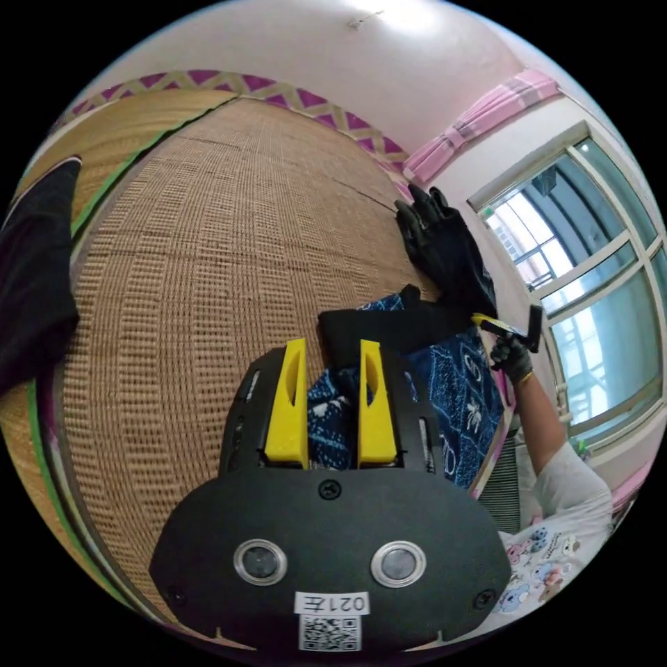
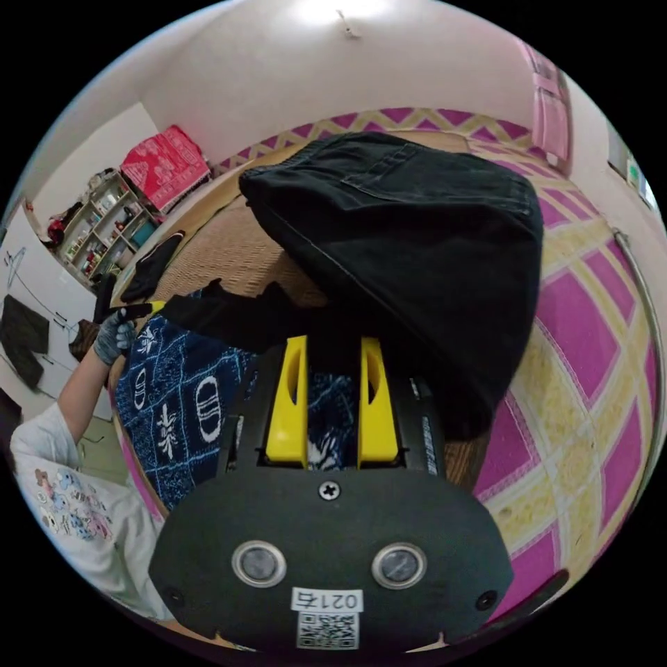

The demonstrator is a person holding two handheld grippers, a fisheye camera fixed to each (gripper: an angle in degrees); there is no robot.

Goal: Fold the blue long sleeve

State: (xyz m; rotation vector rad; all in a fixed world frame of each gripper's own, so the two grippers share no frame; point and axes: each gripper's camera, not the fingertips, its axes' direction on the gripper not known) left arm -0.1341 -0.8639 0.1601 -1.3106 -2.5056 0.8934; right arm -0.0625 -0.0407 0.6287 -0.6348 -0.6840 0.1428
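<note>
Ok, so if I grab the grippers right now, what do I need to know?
Left gripper: jaws seem to pinch an edge of the black garment.
Right gripper: same, with the garment lifted.
The blue long sleeve lies under it on the woven mat and looks unfolded.
Left to do: probably set the black garment aside, then fold the blue one.

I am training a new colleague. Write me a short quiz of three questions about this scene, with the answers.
1. Fill in: the patterned cloth beneath the black garment is ____ with white motifs.
2. That cloth lies on: A a woven mat; B a glass table; C grass.
3. True or false: the hand holding the right hand-held gripper is bare.
Key: 1 blue; 2 A; 3 false, it is gloved.
</note>
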